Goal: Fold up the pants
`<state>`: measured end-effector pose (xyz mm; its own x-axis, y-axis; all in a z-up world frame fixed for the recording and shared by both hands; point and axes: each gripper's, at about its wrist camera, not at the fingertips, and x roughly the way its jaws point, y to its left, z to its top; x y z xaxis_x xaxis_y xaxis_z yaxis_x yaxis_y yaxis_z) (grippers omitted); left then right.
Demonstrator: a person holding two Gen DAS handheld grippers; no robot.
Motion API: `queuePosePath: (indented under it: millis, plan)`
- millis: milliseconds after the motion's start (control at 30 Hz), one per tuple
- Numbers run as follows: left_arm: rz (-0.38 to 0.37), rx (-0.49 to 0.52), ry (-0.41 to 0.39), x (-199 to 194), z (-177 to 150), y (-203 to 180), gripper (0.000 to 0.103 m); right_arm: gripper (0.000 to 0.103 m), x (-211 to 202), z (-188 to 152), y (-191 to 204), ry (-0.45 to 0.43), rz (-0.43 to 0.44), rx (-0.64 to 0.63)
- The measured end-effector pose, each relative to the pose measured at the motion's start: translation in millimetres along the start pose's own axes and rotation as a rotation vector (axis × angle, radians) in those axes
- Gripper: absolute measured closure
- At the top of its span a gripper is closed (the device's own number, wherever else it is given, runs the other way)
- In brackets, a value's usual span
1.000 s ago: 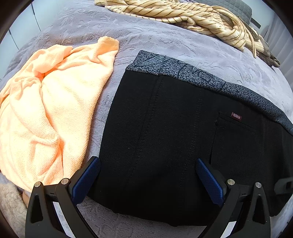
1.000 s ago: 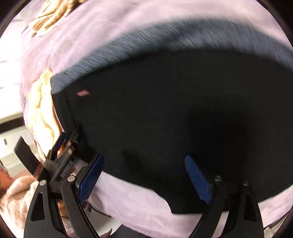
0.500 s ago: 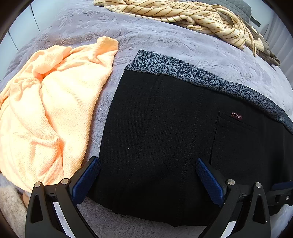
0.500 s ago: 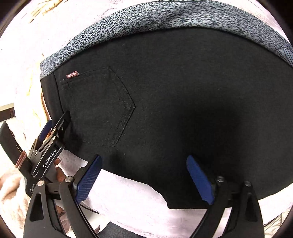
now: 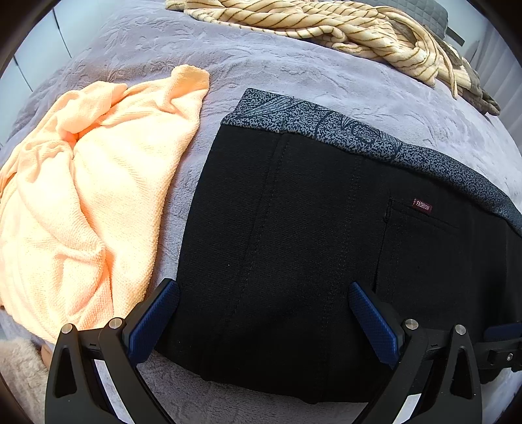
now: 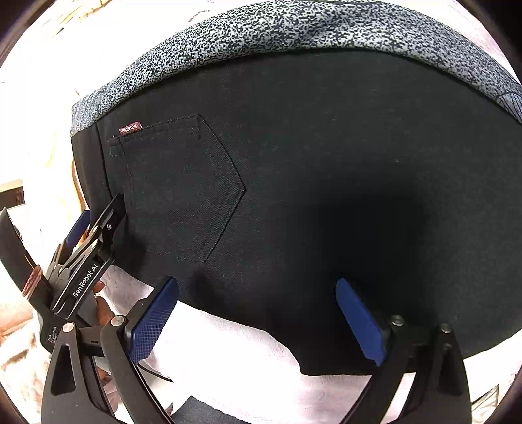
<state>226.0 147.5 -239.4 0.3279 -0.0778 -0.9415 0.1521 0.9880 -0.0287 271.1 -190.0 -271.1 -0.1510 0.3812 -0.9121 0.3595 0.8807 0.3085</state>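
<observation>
Left wrist view shows the black pants (image 5: 326,244) lying flat on the grey bedspread (image 5: 293,75), already folded into a compact block with the speckled waistband (image 5: 359,137) at the far edge. The left gripper (image 5: 264,313) hovers over the near edge, jaws spread wide and holding nothing. An orange towel (image 5: 81,195) lies just beside the pants on the left, and a striped blanket (image 5: 326,26) sits well apart at the far side of the bed.

From the right wrist, the right gripper (image 6: 257,313) is likewise spread and empty above the near hem, close to the back pocket (image 6: 182,186).

To my eye the fold looks mostly done, with perhaps one more fold or a tidy-up left. The risk I'd watch: if either gripper closes on the top layer only, lifting would peel the stack apart and undo the fold. The fabric is soft and limp, so an uneven lift between the two hands would likely skew the edges. The left gripper could also snag the towel, given how near it lies.
</observation>
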Motion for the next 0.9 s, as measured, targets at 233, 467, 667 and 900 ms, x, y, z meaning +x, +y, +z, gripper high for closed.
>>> queuePosePath:
  millis: [233, 467, 667, 900]
  plan:
    - [0.007, -0.001, -0.002, 1, 0, -2, 0.000, 0.004, 0, 2, 3, 0.007, -0.009, -0.025]
    - [0.026, -0.007, 0.006, 2, 0, -4, 0.000, 0.004, -13, -6, 4, -0.023, 0.039, -0.020]
    - [0.064, -0.037, 0.026, 1, 1, -8, 0.000, 0.004, -38, -27, -19, -0.069, 0.121, 0.016]
    - [0.187, -0.060, 0.044, -38, -9, -36, 0.000, 0.004, -85, -55, -91, -0.164, 0.238, 0.066]
